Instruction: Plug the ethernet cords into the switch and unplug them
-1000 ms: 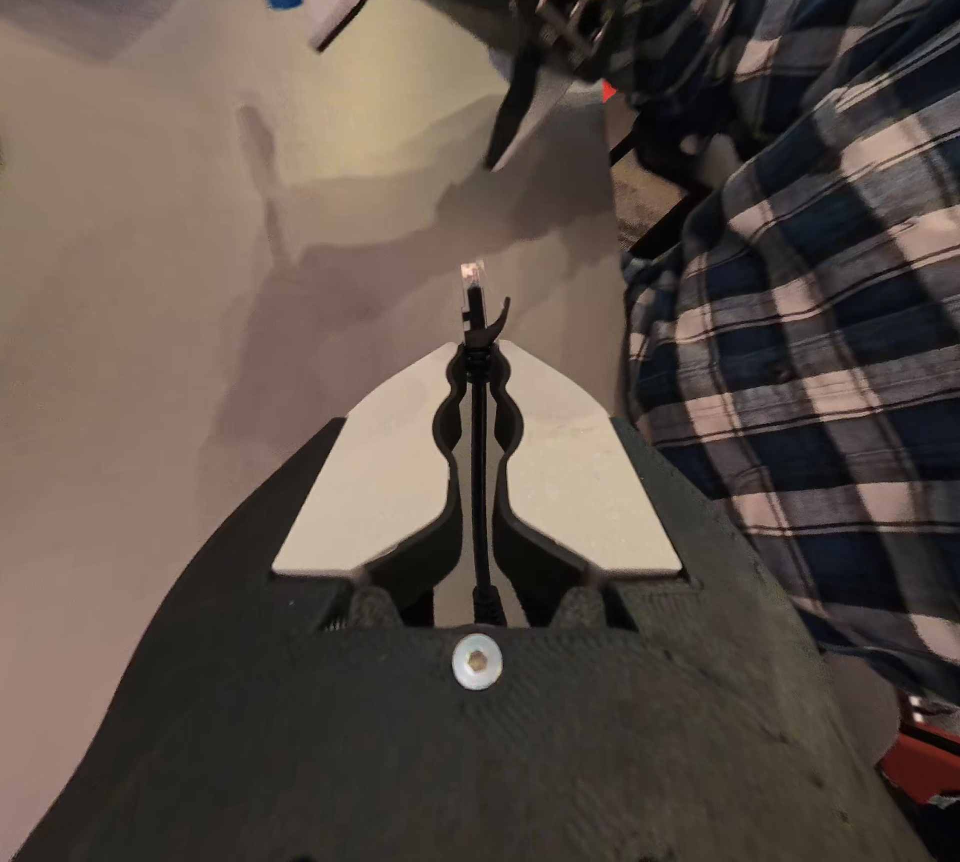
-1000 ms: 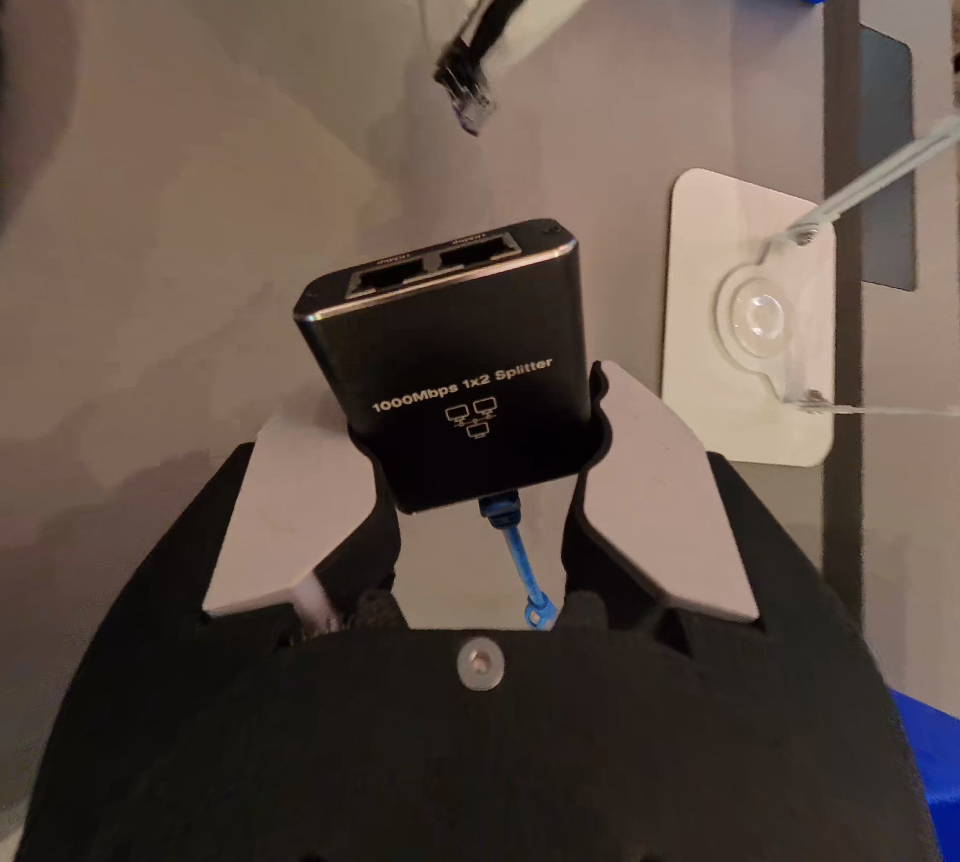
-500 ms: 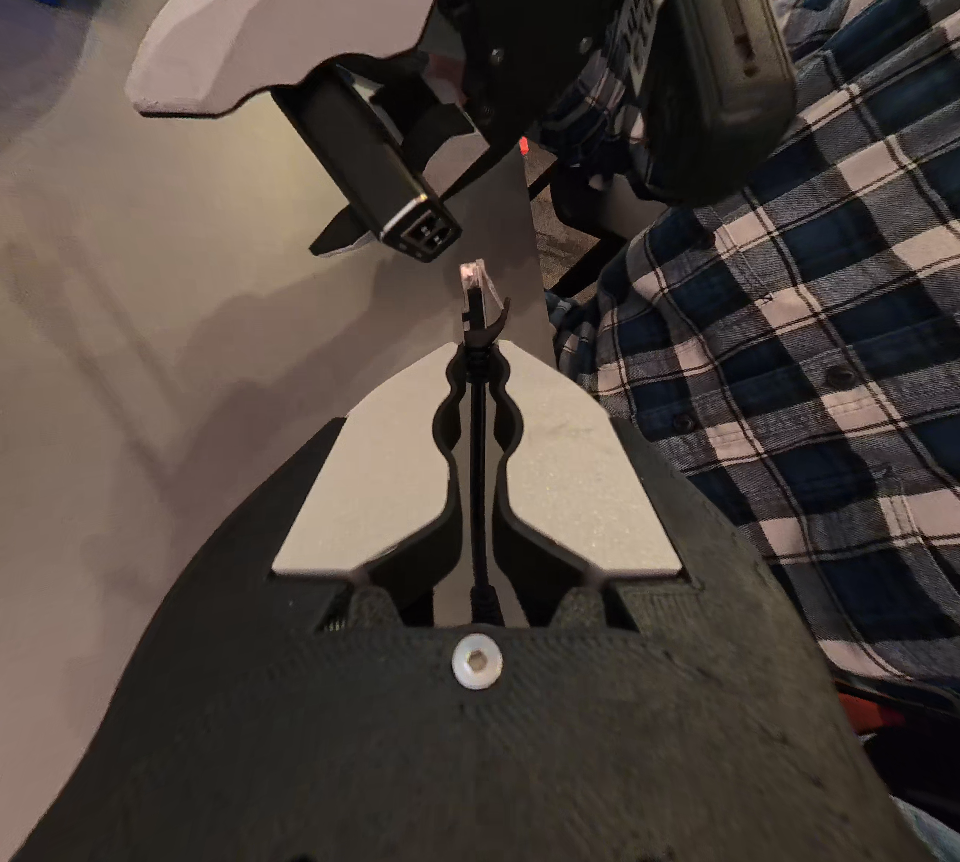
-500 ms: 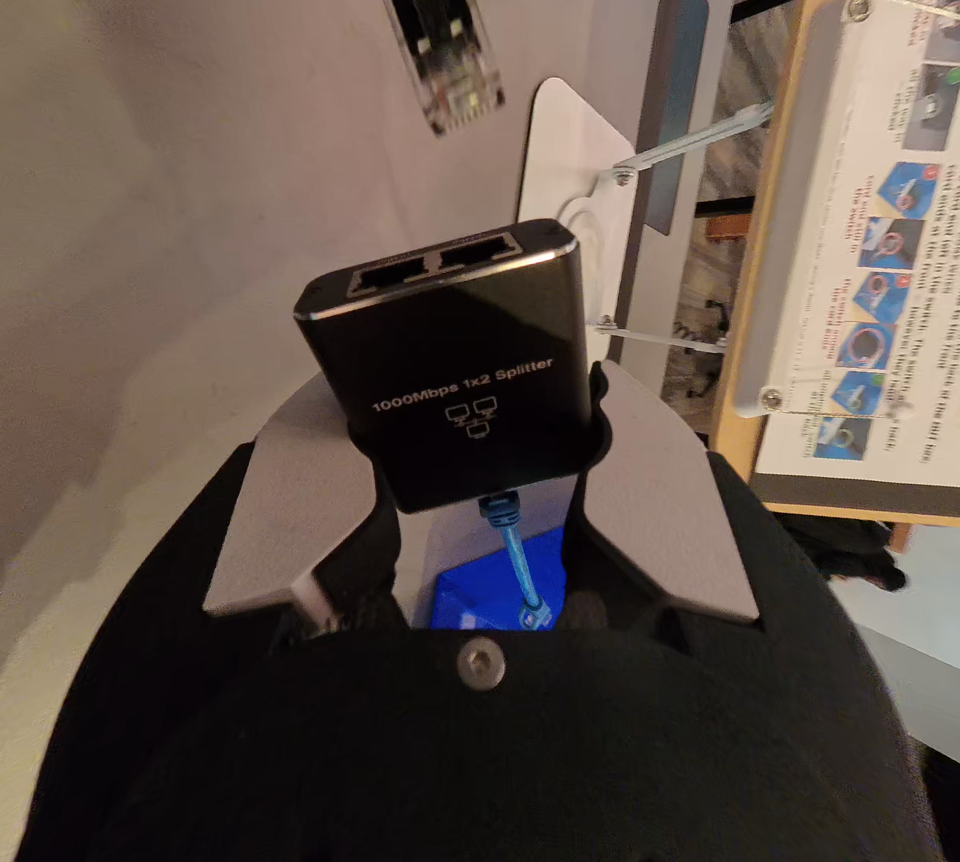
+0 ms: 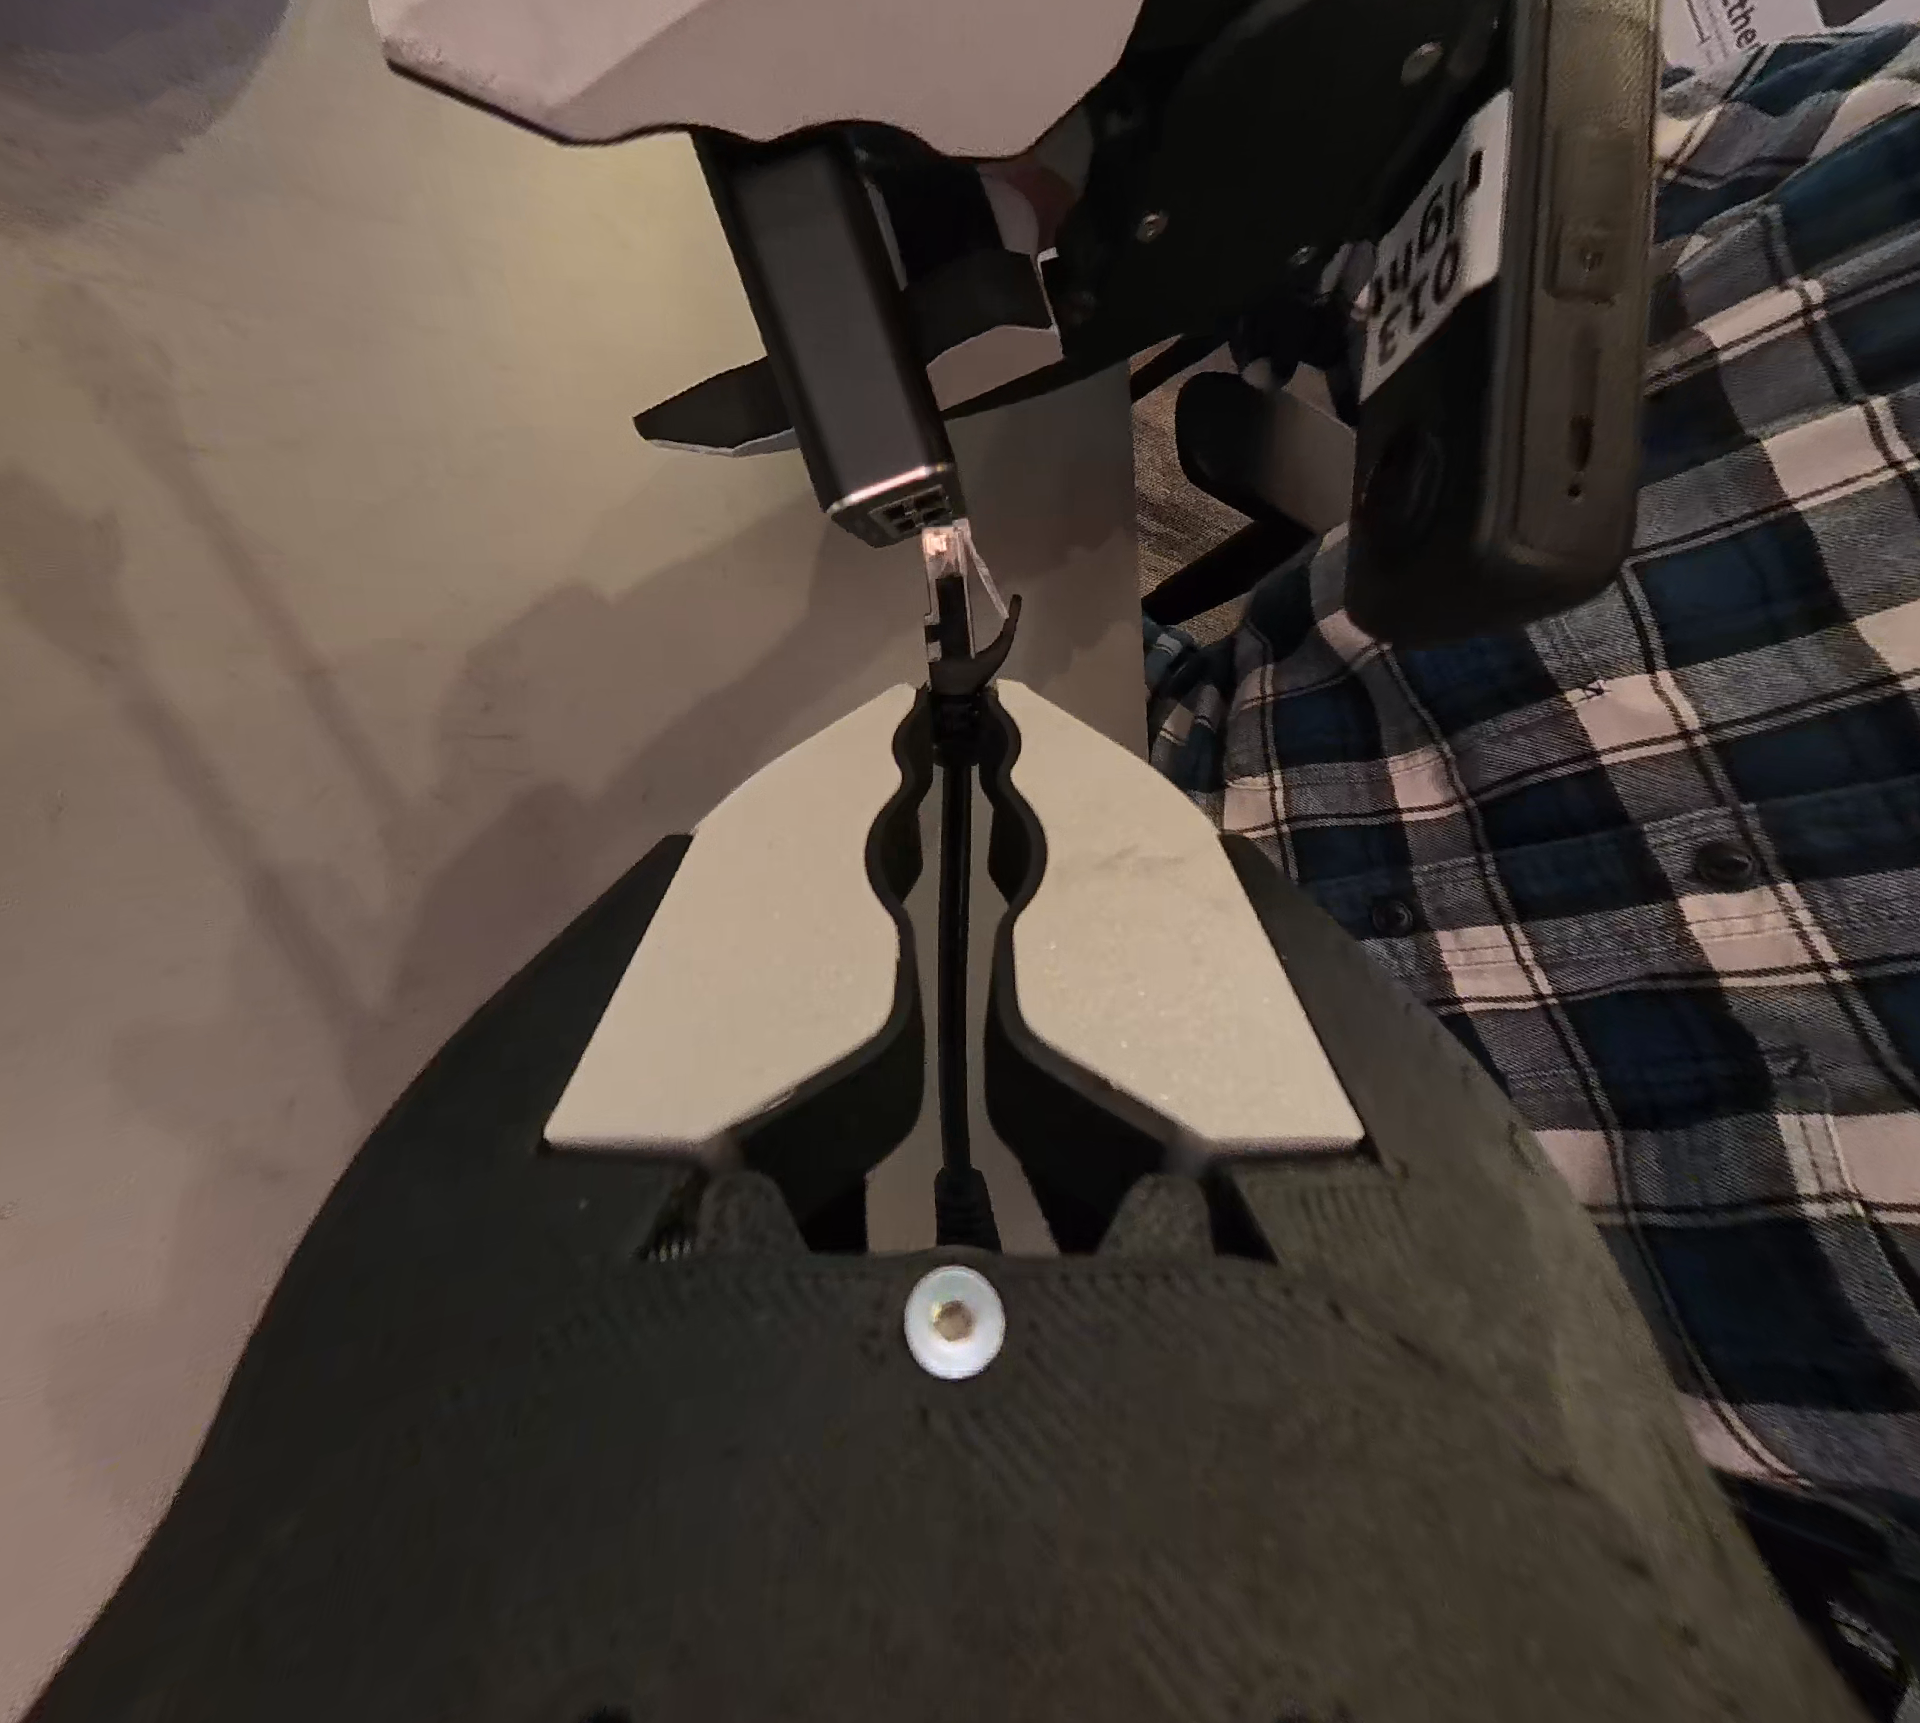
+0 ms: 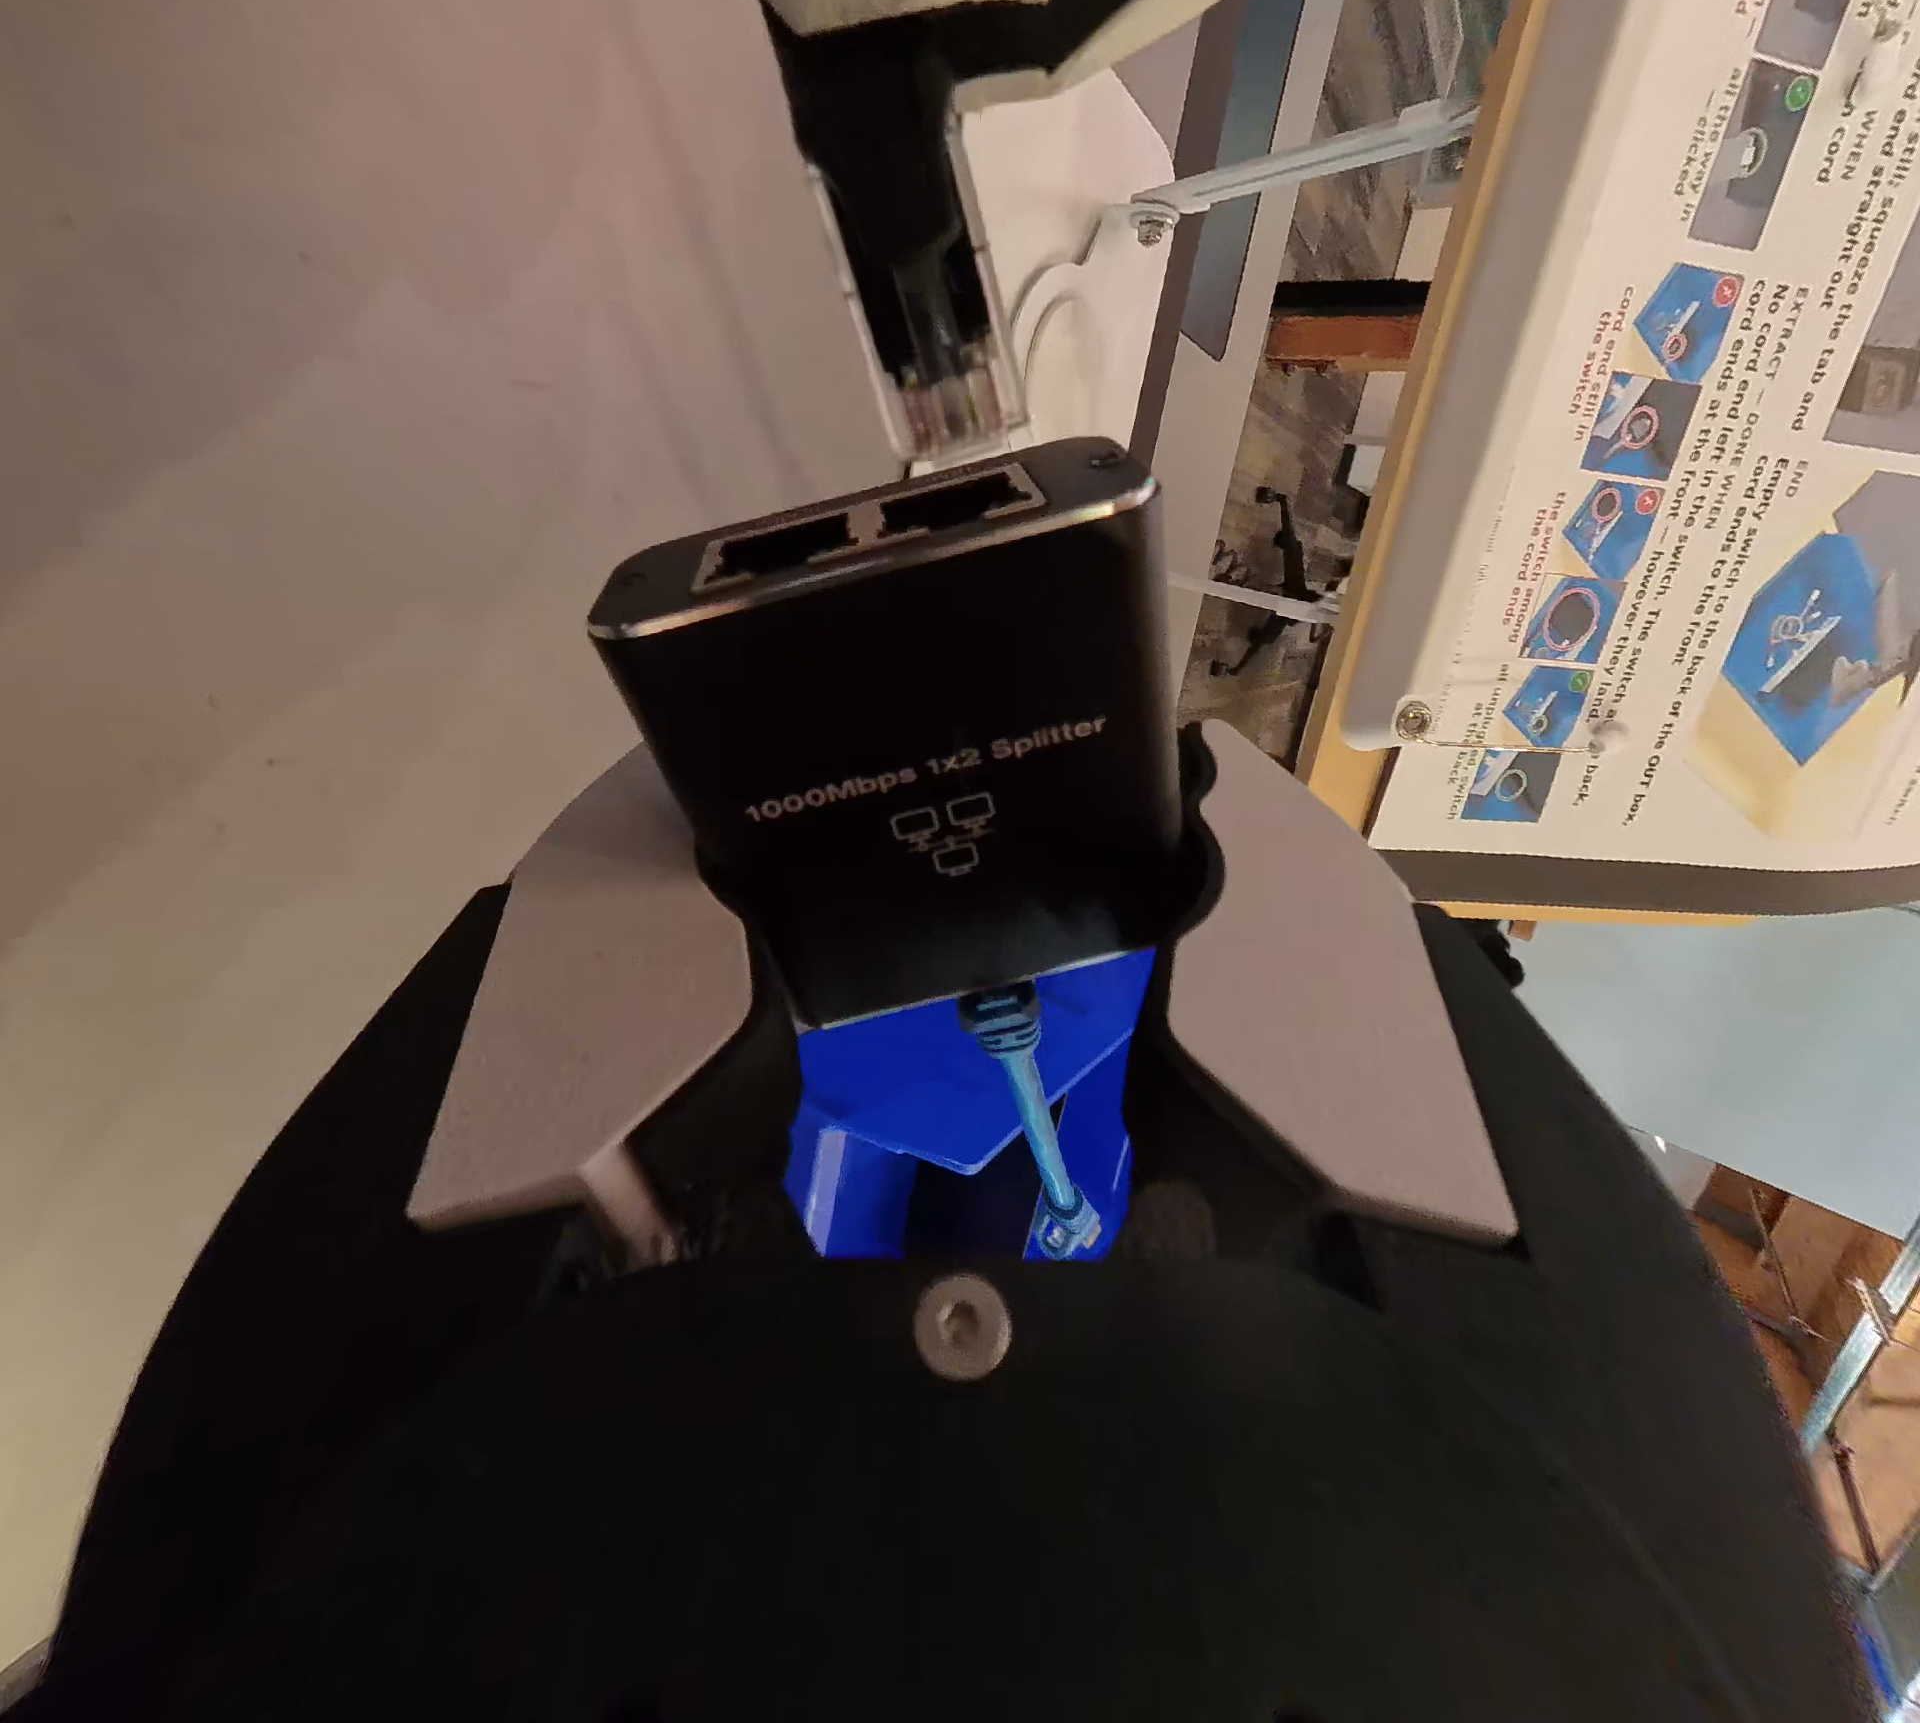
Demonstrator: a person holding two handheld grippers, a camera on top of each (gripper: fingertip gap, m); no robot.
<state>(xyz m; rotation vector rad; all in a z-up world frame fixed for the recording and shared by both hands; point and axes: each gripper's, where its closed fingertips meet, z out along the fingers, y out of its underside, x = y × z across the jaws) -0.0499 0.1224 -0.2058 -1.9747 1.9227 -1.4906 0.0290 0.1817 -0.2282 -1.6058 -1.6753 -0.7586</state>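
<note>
We find the left gripper point(image 5: 954, 707) with its jaws nearly closed, pinching the black ethernet cord point(image 5: 954, 946) just behind its clear plug point(image 5: 945, 567). The plug tip sits at the port face of the black switch point(image 6: 894, 717), touching or just short of it; we cannot tell if it has entered. The right gripper point(image 6: 940, 852) has its jaws spread wide and clamped on the switch's sides, holding it above the grey surface point(image 5: 312, 530). A blue cord point(image 6: 1023, 1112) is plugged into the switch's rear end.
</note>
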